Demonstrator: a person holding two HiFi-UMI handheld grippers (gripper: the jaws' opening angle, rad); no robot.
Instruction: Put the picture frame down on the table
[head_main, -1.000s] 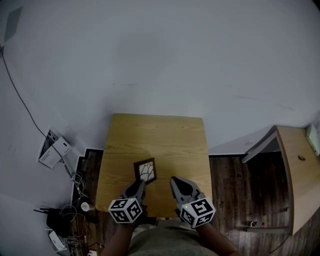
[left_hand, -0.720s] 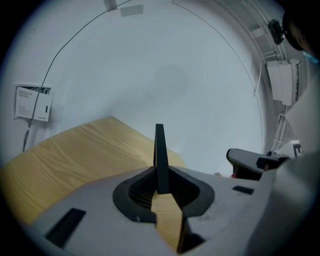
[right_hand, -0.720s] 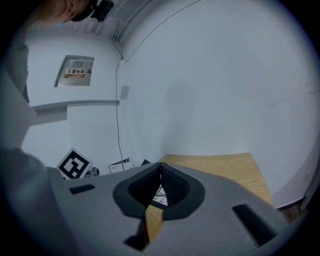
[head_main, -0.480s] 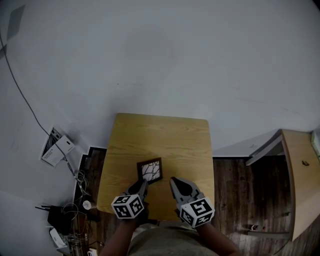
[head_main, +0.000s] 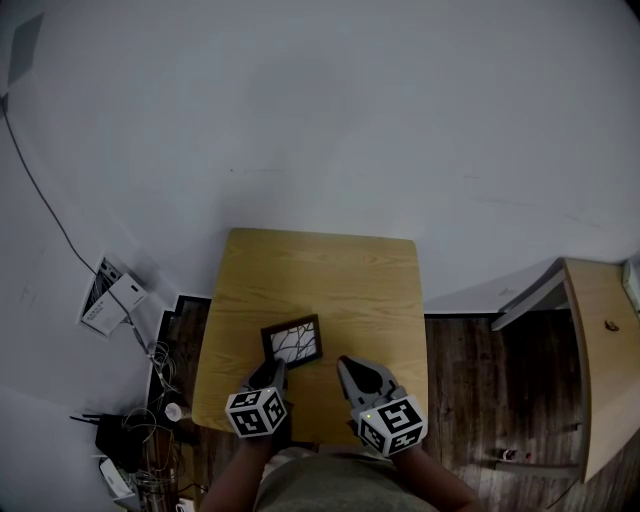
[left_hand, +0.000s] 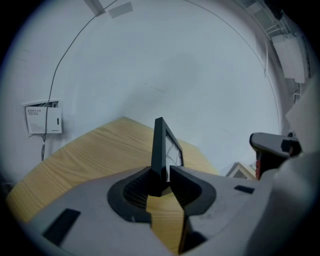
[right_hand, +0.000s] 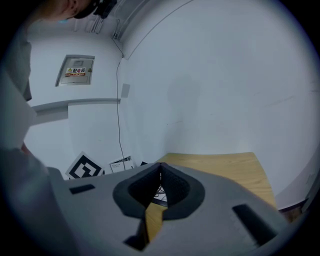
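- Left gripper view: the left gripper (left_hand: 161, 176) is closed on the picture frame (left_hand: 160, 142). Both jaws press on its near edge.
- From this side the frame is seen edge-on. It shows as a thin dark bar that rises from the jaws, with a strip of the light picture to its right.
- In the head view the left gripper (head_main: 271, 375) is at the near edge of the counter (head_main: 320, 265), and the picture frame (head_main: 292, 342) reaches forward from it, over the near left part of the wooden top.
- The frame is a small rectangle with a dark border. Its picture is white with thin dark branching lines, and the face is turned up toward the head camera.
- Whether the frame touches the counter or is a little above it, I cannot tell.
- The right gripper (right_hand: 160, 169) has its jaws together at the tips and holds nothing. A part of the white picture shows through the opening behind the tips.
- In the head view the right gripper (head_main: 346, 366) is just beside the frame, at its right near corner, not touching it.
- The counter is light wood, standing against a pale wall.
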